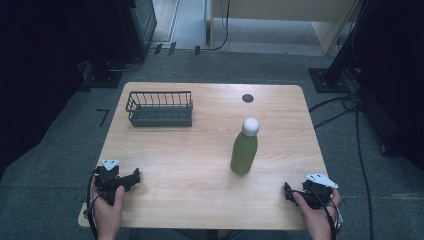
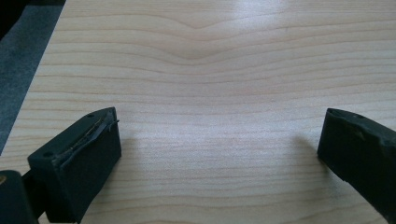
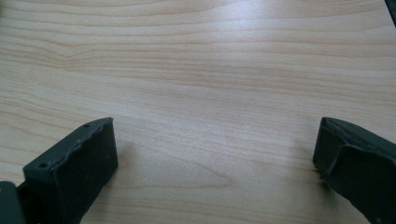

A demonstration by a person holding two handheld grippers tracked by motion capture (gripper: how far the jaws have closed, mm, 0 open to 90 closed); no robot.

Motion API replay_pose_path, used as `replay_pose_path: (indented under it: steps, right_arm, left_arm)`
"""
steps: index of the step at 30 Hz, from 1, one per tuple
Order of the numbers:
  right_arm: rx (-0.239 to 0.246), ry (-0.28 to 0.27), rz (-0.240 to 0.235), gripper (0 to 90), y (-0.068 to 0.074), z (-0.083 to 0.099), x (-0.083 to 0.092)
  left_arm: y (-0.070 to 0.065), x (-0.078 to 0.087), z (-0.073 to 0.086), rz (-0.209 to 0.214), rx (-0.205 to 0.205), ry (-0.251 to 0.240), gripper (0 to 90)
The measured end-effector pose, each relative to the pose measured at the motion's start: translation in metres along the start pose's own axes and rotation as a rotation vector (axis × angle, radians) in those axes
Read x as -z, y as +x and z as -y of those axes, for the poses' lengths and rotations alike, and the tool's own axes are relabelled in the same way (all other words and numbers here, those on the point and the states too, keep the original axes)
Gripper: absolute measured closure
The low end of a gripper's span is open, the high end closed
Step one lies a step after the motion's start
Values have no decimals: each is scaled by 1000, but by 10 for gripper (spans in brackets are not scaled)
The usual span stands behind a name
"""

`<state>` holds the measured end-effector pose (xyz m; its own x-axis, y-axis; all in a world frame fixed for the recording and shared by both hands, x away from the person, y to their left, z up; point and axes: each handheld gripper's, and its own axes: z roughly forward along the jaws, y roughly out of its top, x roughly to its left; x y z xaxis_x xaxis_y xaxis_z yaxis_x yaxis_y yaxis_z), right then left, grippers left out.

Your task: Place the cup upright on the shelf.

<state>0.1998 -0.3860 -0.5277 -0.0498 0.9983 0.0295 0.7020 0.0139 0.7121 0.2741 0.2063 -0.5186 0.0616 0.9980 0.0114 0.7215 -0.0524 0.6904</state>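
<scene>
Left to right on the light wooden table (image 1: 200,200): left gripper (image 1: 131,178) sits at the near left edge in the person's left hand (image 1: 107,212), grey three-cornered plate on top, jaws pointing toward the table middle. Far left, well beyond it: dark wire basket with a solid grey base (image 1: 160,108), nothing visible inside, near the back edge. Centre-right: green bottle with a white rounded cap (image 1: 245,147), upright, standing alone on bare wood, well apart from basket and both grippers. Behind it, a small dark round spot (image 1: 247,98) near the back edge. Near right edge: right gripper (image 1: 289,190) in the right hand (image 1: 317,217), jaws pointing left toward the table middle, bottle ahead and to its left with nothing between. In the left gripper view the left gripper (image 2: 219,135) has both black jaws spread wide, bare wood between them, nothing held. Same in the right gripper view: right gripper (image 3: 217,140) spread wide over bare wood, gripping nothing.
</scene>
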Motion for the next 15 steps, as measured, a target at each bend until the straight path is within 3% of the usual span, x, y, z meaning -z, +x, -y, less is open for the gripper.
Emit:
replay_pose_path:
  steps: [6, 15]
  right_arm:
    - [-19, -12, 1, 0, 2, 2, 2]
    - [4, -30, -30, 0, 13, -8, 15]
  left_arm:
    - [0, 0, 0, 0, 0, 0, 0]
    - [0, 0, 0, 0, 0, 0, 0]
